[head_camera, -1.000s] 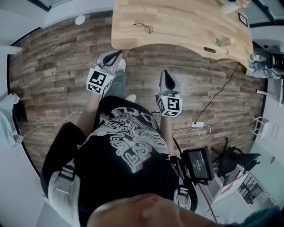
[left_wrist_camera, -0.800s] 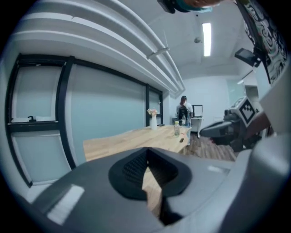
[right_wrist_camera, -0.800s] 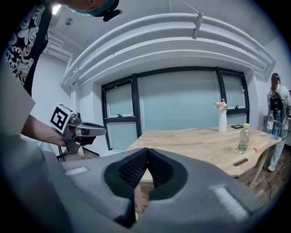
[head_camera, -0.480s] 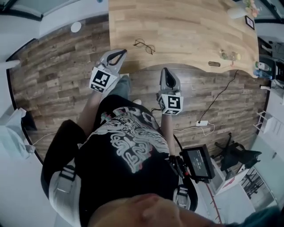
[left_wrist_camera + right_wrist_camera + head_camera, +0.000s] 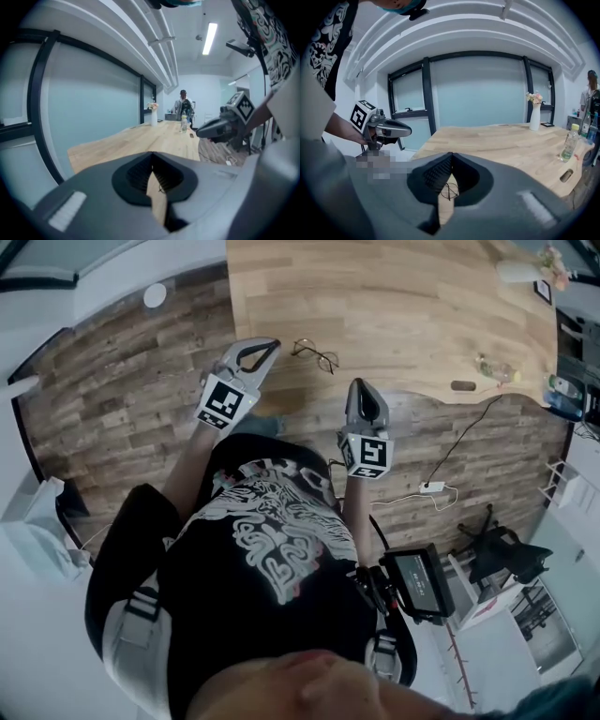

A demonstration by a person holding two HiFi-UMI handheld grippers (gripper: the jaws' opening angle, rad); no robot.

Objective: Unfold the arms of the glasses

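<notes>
Thin wire-framed glasses (image 5: 315,354) lie on the light wooden table (image 5: 403,306), near its front edge. My left gripper (image 5: 272,345) hovers over the table's edge, just left of the glasses, its jaws shut on nothing. Below and to the right of the glasses, my right gripper (image 5: 361,383) is also shut and empty, its tip at the table's edge. In the left gripper view the glasses (image 5: 161,189) show small through the gap below the closed tips (image 5: 151,153). The right gripper view has the glasses (image 5: 450,190) under its closed tips (image 5: 451,153).
A white vase with flowers (image 5: 535,117) and a plastic bottle (image 5: 568,143) stand at the table's far end, where a person (image 5: 591,93) stands. A cable with an adapter (image 5: 431,487) lies on the plank floor. An office chair (image 5: 502,554) stands to the right.
The person has stepped toward the table. Both grippers have moved forward to the table's edge and closer to the glasses, still shut.
</notes>
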